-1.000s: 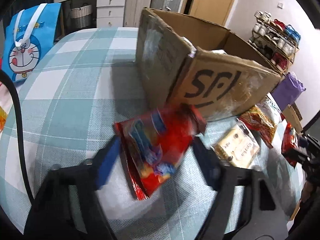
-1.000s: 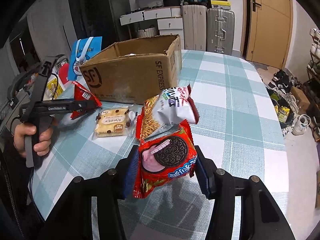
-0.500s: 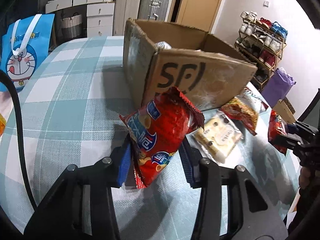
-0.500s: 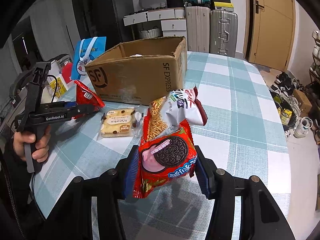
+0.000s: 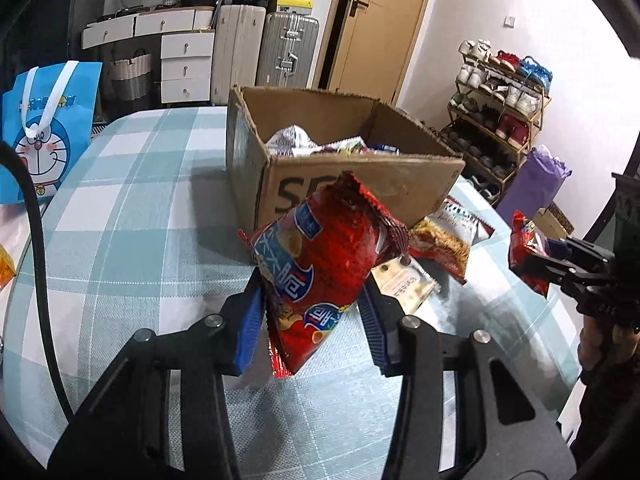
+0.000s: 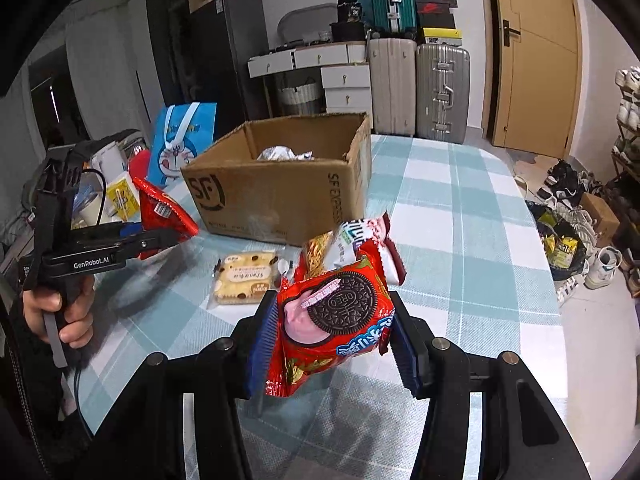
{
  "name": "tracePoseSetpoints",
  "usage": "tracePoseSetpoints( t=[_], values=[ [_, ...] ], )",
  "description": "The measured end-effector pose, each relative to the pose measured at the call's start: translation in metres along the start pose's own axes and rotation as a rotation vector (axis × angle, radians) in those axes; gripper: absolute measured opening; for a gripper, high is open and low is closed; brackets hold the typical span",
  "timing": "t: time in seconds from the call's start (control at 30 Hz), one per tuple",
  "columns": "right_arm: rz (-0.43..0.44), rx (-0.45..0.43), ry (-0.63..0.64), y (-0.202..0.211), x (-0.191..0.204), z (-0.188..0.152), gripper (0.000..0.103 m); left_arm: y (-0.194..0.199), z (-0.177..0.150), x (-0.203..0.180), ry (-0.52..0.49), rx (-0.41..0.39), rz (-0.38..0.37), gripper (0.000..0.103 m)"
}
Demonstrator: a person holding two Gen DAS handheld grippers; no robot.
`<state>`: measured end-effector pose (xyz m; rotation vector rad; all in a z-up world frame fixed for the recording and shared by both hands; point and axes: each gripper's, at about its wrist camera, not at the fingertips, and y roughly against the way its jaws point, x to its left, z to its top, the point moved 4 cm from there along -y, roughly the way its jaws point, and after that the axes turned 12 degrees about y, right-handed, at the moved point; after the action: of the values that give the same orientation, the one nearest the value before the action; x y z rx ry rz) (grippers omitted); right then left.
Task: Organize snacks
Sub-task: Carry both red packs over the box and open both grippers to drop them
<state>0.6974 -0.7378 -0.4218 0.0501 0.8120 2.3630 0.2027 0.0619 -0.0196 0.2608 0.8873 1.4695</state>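
My left gripper [image 5: 312,316] is shut on a red chip bag [image 5: 324,264] and holds it above the table, in front of the open cardboard box [image 5: 360,184]. The box holds several snack packs [image 5: 296,142]. My right gripper [image 6: 332,340] is shut on a red Oreo pack [image 6: 332,316], held above the table to the right of the box [image 6: 280,200]. The left gripper with the chip bag [image 6: 164,210] also shows in the right wrist view, and the right gripper with the Oreo pack [image 5: 526,248] in the left wrist view.
On the checked tablecloth [image 6: 460,208] by the box lie a biscuit pack [image 6: 246,276], a noodle snack bag [image 6: 316,254] and a white snack bag [image 6: 360,240]. A blue Doraemon bag [image 5: 44,128] stands at the table's left edge. Suitcases and a shoe rack stand behind.
Both grippers have risen with their packs. The left gripper has lifted the chip bag higher, so the box's inside now shows.
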Motion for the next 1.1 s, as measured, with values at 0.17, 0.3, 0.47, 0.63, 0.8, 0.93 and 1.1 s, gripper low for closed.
tracePoseSetpoints(
  t=[0.17, 0.3, 0.47, 0.63, 0.8, 0.93, 1.1],
  values=[
    [0.001, -0.031, -0.013, 0.005, -0.001, 0.005, 0.053, 0.012, 0.011, -0.005, -0.001, -0.030, -0.011, 0.042],
    [0.008, -0.060, -0.026, 0.008, -0.003, 0.015, 0.053, 0.026, 0.020, -0.010, -0.004, -0.062, -0.029, 0.042],
    [0.009, -0.079, -0.014, 0.008, 0.000, 0.030, 0.053, 0.042, 0.033, -0.014, -0.002, -0.093, -0.031, 0.042],
    [0.016, -0.111, -0.013, 0.010, 0.000, 0.049, 0.053, 0.047, 0.048, -0.019, -0.005, -0.116, -0.024, 0.042],
    [0.030, -0.143, -0.017, 0.008, -0.001, 0.067, 0.053, 0.050, 0.061, -0.027, 0.001, -0.130, -0.022, 0.042],
    [0.046, -0.158, -0.029, 0.004, -0.002, 0.081, 0.053, 0.047, 0.072, -0.032, 0.004, -0.143, -0.017, 0.042],
    [0.048, -0.179, -0.042, -0.003, -0.005, 0.098, 0.053, 0.037, 0.087, -0.037, 0.019, -0.144, -0.007, 0.042]
  ],
)
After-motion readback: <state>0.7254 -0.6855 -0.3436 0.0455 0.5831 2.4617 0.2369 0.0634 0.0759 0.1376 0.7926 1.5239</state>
